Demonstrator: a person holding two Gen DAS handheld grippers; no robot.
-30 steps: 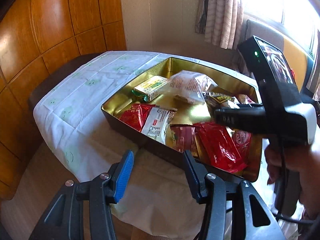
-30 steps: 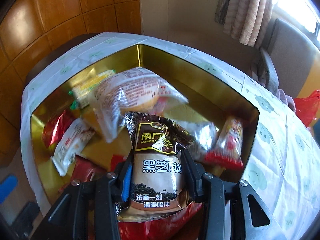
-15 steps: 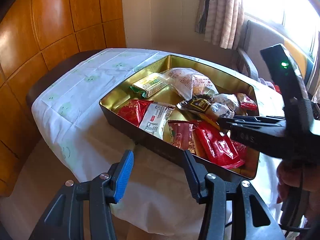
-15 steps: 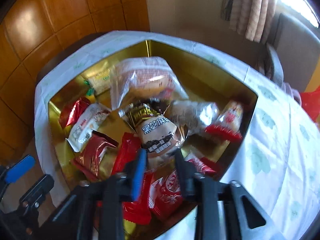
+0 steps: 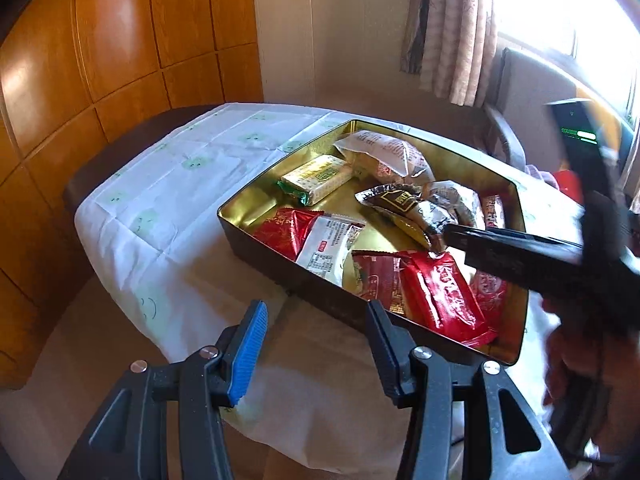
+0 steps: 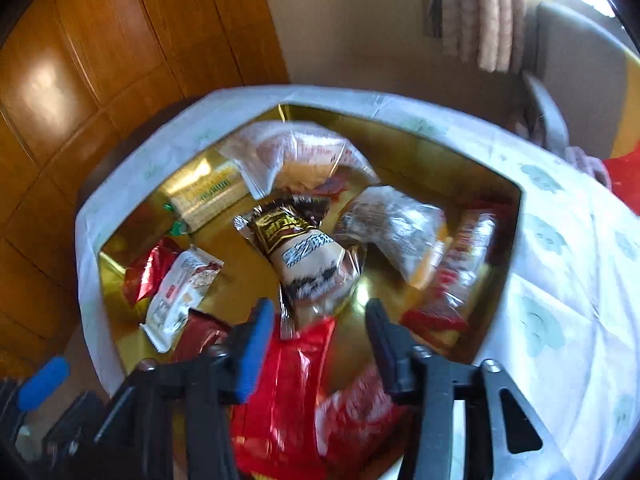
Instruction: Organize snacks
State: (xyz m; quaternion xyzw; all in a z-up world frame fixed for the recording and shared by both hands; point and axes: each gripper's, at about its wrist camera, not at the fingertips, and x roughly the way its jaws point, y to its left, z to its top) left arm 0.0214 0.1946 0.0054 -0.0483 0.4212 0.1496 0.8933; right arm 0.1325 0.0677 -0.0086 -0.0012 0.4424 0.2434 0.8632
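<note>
A gold-lined tin box (image 5: 240, 216) (image 6: 440, 160) on the table holds several snack packets. A brown and cream sesame packet (image 5: 404, 208) (image 6: 308, 256) lies in the middle of the box. My right gripper (image 6: 316, 320) is open just behind that packet, above red packets (image 6: 288, 392); it also shows in the left wrist view (image 5: 452, 236), where its tips are at the packet's end. My left gripper (image 5: 316, 332) is open and empty, in front of the box's near wall.
A yellow biscuit packet (image 5: 316, 178), a large clear bag (image 5: 384, 152), a white packet (image 5: 328, 244) and red packets (image 5: 444, 292) lie in the box. The table has a white cloth (image 5: 168, 184). A chair (image 5: 508, 140) and curtain stand behind; wood panelling is left.
My right gripper was shut on the sesame packet; it has opened, let the packet down into the box and drawn back. The left gripper has hardly moved.
</note>
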